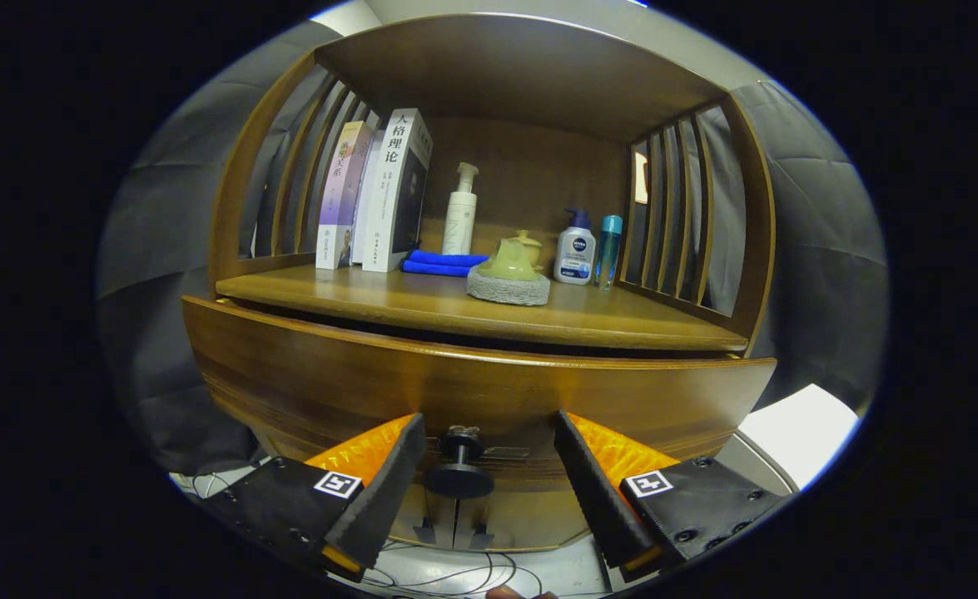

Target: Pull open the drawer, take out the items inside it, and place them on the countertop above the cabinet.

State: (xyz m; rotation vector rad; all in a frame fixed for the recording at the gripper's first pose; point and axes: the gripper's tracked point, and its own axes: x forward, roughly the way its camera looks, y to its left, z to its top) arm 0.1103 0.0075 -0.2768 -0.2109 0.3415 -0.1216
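Between the two fingers of the gripper (489, 474), which are spread wide and have hold of nothing, a single round dark knob (459, 466) is seen, set a little nearer the left finger than the right, with clear space on both sides. Its stem points straight out of the drawer front (472, 391) toward the camera, so the pull would run back along the line of the fingers. One drawer is counted; its front stands slightly proud of the cabinet, with a dark gap along its top edge under the countertop (422, 304), and its inside is hidden, so the items in it cannot be told. This fits a drawer just cracked open as well as one nearly pushed back. On the countertop, toward the back left corner, about three upright books (376, 195) are leaned together; one folded blue cloth (441, 263) is laid beside them, one white pump bottle (460, 212) is stood behind it, one yellow-green lidded pot (512, 258) is set on a grey pad (508, 288) near the middle, and one pump bottle with a blue head (575, 248) and one slim teal bottle (609, 248) are placed by the right rail.
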